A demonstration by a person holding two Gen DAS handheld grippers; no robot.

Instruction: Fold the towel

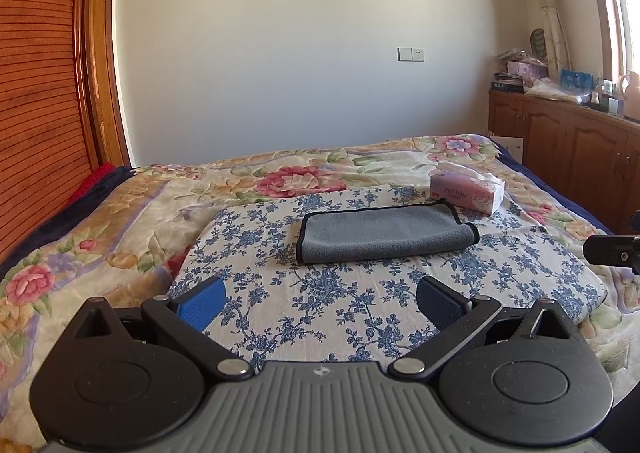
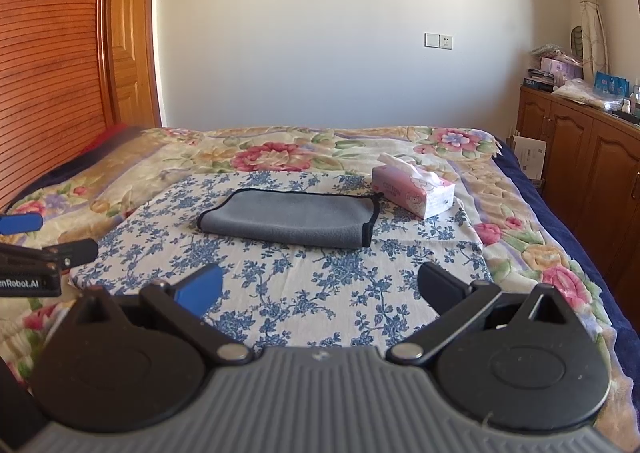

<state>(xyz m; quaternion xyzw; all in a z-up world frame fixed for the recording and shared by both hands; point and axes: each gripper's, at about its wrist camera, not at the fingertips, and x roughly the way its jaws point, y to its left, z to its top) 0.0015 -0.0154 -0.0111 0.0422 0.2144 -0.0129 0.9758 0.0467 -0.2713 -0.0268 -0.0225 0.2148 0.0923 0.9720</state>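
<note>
Both the left tongs (image 1: 318,303) and the right tongs (image 2: 320,289) are spread wide and grip nothing, hovering over a blue-flowered cloth (image 1: 340,309) on the bed (image 2: 520,221). Nothing lies between them and the towel (image 1: 384,233), which rests folded on that cloth beyond the tongs. It is soft grey plush with black edging, its long axis running left to right. A pink tissue pack (image 2: 412,189) sits just beyond the towel's right end.
</note>
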